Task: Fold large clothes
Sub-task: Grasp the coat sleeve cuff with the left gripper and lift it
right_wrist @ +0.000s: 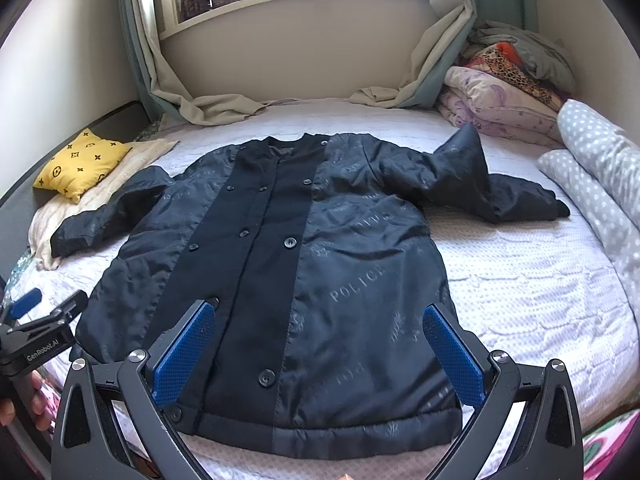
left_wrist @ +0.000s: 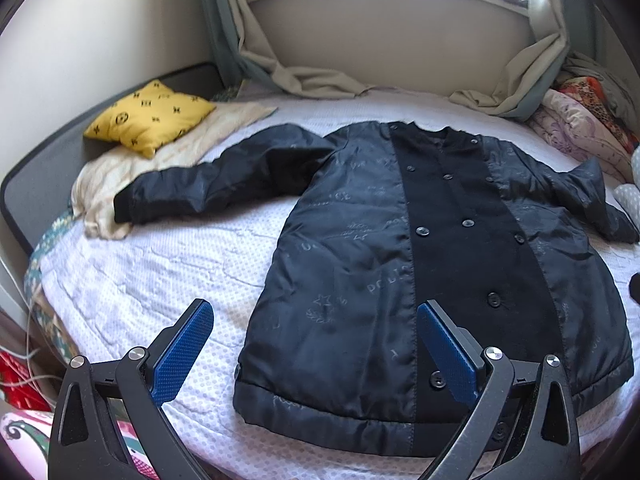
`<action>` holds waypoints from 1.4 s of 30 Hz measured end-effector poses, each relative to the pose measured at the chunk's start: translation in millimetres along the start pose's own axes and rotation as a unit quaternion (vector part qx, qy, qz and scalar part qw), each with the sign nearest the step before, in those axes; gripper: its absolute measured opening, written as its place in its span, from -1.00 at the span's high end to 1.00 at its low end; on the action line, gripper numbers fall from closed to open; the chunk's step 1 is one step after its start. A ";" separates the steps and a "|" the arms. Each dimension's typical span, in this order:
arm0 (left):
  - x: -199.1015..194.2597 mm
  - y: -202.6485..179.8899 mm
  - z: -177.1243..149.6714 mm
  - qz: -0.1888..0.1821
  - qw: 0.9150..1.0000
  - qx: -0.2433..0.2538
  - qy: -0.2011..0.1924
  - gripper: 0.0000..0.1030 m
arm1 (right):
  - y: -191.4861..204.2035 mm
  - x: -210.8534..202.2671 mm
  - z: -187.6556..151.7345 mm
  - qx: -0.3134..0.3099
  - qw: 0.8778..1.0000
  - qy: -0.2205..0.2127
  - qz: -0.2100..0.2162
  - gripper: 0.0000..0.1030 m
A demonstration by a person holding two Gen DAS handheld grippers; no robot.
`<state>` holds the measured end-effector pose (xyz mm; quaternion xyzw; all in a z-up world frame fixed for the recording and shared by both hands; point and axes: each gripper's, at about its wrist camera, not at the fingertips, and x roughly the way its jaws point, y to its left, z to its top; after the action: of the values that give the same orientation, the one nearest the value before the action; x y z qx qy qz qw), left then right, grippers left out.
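Both grippers hover at the near edge of the bed (right_wrist: 520, 280), jaws spread wide, holding nothing: left gripper (left_wrist: 316, 354), right gripper (right_wrist: 320, 354). Dark coat (right_wrist: 280, 272) lies face up and buttoned on the mattress, hem toward me, collar toward the window, sleeves out to either side; right sleeve (right_wrist: 480, 184) is kinked upward. I judge the fabric padded, shiny and slippery, soft but bulky, moderately heavy. Best hold, I think: thick hem corners or sleeve cuffs, pinching deep.

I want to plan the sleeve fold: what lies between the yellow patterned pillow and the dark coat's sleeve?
A cream blanket lies between yellow pillow and the dark padded coat; the left wrist view shows it.
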<state>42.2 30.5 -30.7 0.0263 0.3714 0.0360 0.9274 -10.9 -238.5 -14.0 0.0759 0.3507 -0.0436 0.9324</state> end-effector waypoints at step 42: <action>181.5 266.7 116.3 -0.118 0.882 -0.443 0.104 -0.52 | -10.3 107.1 116.1 -0.073 0.997 -0.010 0.027 -1.00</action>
<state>240.9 309.3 -51.2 -0.4354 0.4115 0.0895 0.7956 143.3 -271.5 0.3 0.0168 0.3418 0.0064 0.9396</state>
